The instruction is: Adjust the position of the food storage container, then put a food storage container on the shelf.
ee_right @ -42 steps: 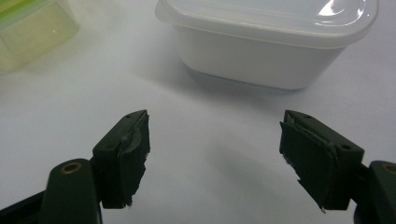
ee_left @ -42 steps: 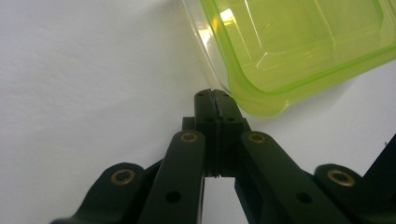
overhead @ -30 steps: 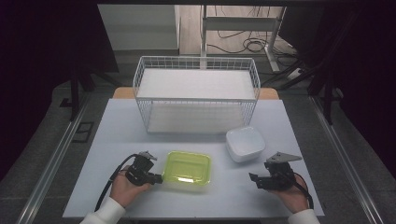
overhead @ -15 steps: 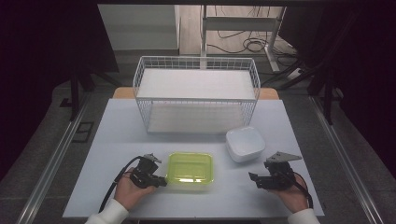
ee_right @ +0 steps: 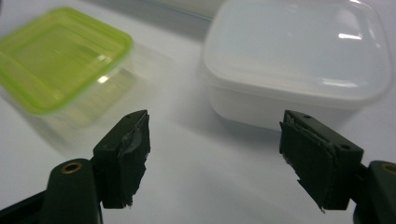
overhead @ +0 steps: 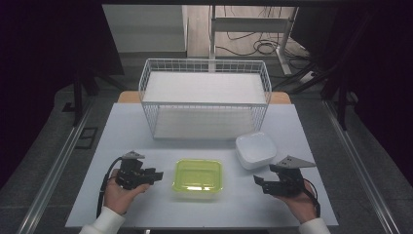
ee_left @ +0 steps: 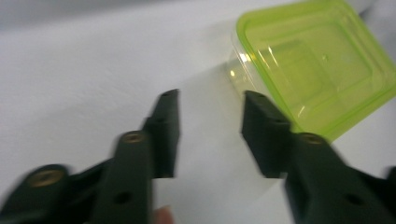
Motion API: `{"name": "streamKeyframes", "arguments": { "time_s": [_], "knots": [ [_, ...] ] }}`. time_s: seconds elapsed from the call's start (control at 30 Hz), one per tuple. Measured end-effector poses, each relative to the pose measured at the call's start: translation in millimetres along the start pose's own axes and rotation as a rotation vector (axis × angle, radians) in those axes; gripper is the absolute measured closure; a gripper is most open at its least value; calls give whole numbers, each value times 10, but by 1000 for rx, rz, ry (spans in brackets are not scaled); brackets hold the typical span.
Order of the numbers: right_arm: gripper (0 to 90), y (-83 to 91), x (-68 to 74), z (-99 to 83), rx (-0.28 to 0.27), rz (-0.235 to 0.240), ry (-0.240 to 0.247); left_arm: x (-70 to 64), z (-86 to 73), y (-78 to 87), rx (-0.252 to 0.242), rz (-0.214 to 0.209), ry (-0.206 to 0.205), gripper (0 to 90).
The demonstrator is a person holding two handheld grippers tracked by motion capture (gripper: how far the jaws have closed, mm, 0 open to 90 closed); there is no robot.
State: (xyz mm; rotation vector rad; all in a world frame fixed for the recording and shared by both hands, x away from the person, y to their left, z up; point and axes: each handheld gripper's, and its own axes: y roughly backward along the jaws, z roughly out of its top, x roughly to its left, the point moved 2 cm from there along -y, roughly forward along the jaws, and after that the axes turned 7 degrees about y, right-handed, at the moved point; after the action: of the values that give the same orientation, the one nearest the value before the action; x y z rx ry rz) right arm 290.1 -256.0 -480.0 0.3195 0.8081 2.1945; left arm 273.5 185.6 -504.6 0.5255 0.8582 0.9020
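A clear box with a lime-green lid [overhead: 198, 177] sits near the front middle of the white table [overhead: 122, 126]. A white lidded box [overhead: 256, 149] stands just right of it and a little farther back. My left gripper [overhead: 155, 175] is held low, left of the green-lidded box [ee_left: 317, 65], its jaws open and pointing at the box's near corner with nothing between them. On the right, my right gripper [overhead: 257, 182] hovers in front of the white box [ee_right: 299, 60], jaws wide open and empty; the green-lidded box [ee_right: 60, 56] lies off to its left.
A white wire basket [overhead: 204, 105] with a white liner stands at the back middle of the table. Beyond the table are dark floor, cables and a desk frame. Bare tabletop lies at both front corners.
My left gripper has moved right, closer to the green-lidded box. The right gripper and both boxes have stayed put.
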Motion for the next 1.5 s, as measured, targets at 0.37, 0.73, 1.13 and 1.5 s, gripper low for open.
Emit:
{"name": "streamKeyframes", "arguments": {
  "time_s": [0.37, 0.73, 1.13, 1.5],
  "knots": [
    [222, -44, 143, 60, -79, 51, -11, 56, 110, -10, -55, -108, 100, 320],
    [226, -33, 211, 108, -64, 91, -81, -81, 92, 62, -76, -70, 79, 314],
    [293, -239, 229, 490, 2, 130, -189, -212, 365, 133, -66, -146, 119, 338],
    [344, -433, 388, 650, 31, 183, -192, -117, 315, 41, -31, -181, 150, 354]
  ]
}}
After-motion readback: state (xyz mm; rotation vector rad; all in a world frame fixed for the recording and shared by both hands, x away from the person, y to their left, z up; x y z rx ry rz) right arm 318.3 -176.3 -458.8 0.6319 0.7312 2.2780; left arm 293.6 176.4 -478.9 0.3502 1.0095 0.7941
